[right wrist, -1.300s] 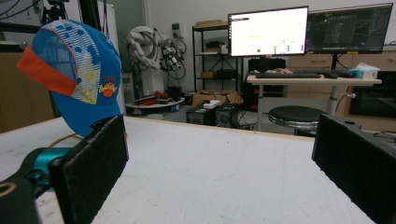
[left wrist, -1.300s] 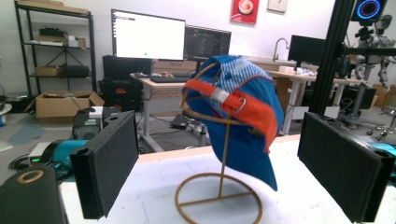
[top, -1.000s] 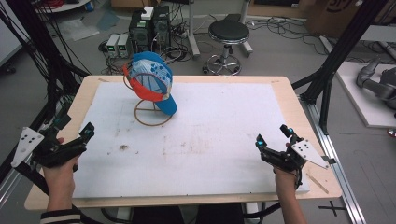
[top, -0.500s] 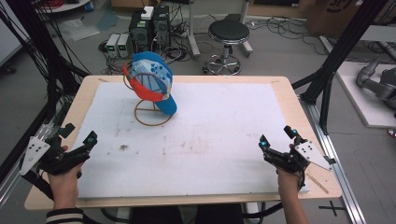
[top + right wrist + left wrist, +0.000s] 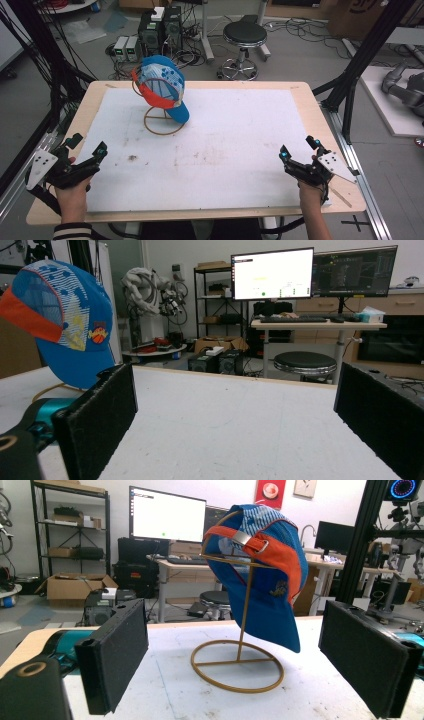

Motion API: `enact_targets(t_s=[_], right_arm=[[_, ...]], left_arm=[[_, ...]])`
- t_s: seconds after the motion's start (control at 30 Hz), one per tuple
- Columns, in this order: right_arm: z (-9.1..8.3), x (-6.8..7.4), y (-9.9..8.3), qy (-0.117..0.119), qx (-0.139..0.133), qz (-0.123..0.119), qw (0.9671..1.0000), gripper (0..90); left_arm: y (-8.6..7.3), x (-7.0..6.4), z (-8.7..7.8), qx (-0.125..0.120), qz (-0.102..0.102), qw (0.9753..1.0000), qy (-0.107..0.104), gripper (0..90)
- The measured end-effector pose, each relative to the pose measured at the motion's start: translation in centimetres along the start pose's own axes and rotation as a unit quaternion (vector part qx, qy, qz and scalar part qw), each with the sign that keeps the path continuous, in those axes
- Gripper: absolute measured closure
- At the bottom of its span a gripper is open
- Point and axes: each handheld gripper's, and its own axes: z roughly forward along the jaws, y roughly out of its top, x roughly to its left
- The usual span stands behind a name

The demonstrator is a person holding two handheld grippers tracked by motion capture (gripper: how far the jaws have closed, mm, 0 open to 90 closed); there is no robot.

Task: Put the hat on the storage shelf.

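From up high, the table [image 5: 310,107] was a pale wooden board with a white sheet over most of it, a bit scuffed and stained in the middle. The blue cap [image 5: 162,87] with its orange strap hung on a gold wire stand [image 5: 161,122] toward the far left part of the sheet. The left gripper [image 5: 86,147] sat well short of the cap, at the near left edge, jaws apart and gripping nothing. The right gripper [image 5: 299,149] was way off from the cap at the near right edge, jaws spread too, nothing between them. Beyond the cap, on the grey floor, stood a black round stool [image 5: 244,37] and a few computer boxes [image 5: 152,30] with a mess of cables.

In the left gripper view, the cap [image 5: 260,575] hung tilted on the stand [image 5: 237,665], framed between the two black pads [image 5: 117,655] but well ahead of them, not touching. Behind the cap was a lit monitor [image 5: 167,515] on a desk, and shelving off to its left with cardboard boxes.

In the right gripper view, the cap [image 5: 65,320] was off to the left past the left pad, with bare white sheet between the wide-apart jaws. Right of the cap, farther back, were two monitors [image 5: 272,275] on a desk and the stool [image 5: 305,362] below them.
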Motion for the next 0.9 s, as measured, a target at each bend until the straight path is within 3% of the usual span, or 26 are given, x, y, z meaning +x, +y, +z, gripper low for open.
enact_targets(t_s=[0.9], right_arm=[[-0.53, 0.13, 0.05, -0.001, 0.003, -0.005, 1.0, 3.4]], left_arm=[[-0.18, -0.59, 0.62, 0.014, 0.013, 0.9998, -0.011, 12.8]])
